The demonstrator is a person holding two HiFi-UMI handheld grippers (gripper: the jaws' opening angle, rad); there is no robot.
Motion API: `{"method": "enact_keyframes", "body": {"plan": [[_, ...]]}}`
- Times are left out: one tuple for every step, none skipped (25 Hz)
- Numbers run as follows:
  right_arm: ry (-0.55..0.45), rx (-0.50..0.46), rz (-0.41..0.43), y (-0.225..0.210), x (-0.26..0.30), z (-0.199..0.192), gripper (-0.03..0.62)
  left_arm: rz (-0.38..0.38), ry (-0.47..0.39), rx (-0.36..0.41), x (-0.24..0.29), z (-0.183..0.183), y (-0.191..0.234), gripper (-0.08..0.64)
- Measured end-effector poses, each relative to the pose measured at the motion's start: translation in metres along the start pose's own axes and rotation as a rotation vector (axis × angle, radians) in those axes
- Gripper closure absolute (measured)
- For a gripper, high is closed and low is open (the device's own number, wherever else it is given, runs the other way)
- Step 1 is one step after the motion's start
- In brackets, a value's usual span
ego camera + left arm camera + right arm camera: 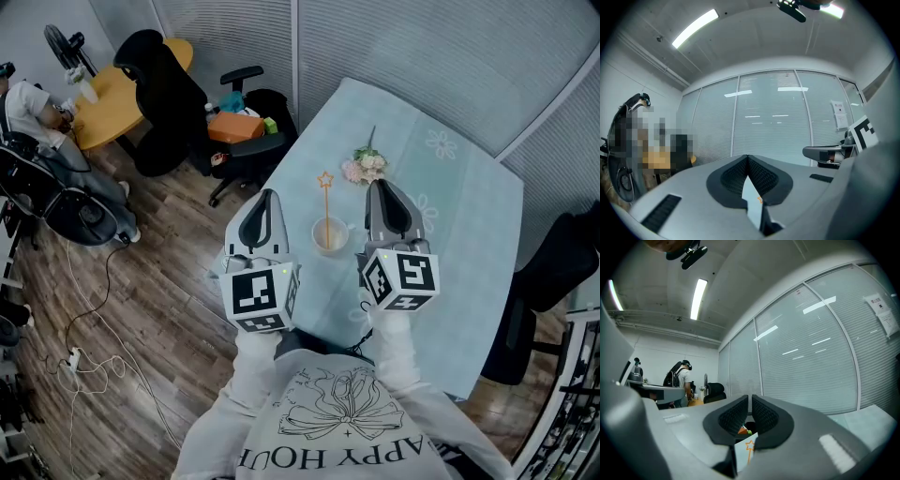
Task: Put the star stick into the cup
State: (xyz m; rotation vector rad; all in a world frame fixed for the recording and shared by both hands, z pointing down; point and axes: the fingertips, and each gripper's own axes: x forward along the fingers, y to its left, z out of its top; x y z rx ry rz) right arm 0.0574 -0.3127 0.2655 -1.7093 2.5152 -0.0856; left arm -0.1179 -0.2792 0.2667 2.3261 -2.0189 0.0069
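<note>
An orange star stick (325, 192) stands upright in a small white cup (330, 234) on the pale blue table (450, 234). The star tip pokes well above the rim. My left gripper (269, 195) hangs just left of the cup, jaws shut and holding nothing. My right gripper (377, 186) hovers just right of the cup, its jaws together and nothing in them. In the left gripper view the gripper (748, 159) has its pads pressed together. In the right gripper view the gripper (750, 401) shows a hairline gap, and the star stick (750, 445) peeks out below it.
A small bunch of pink flowers (366, 165) lies on the table beyond the cup. A black office chair (248, 141) stands off the table's left corner, another chair (553, 262) at the right. A round wooden table (117, 98) and a seated person are far left.
</note>
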Motion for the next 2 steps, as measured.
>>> {"method": "enact_keyframes", "body": {"plan": [[0.0, -0.001, 0.0, -0.0005, 0.0002, -0.0003, 0.557, 0.0, 0.001, 0.0, 0.0004, -0.0005, -0.0002, 0.554], [0.0, -0.001, 0.0, -0.0009, 0.0003, -0.0005, 0.557, 0.0, 0.002, 0.0, 0.0009, -0.001, -0.0004, 0.554]]}}
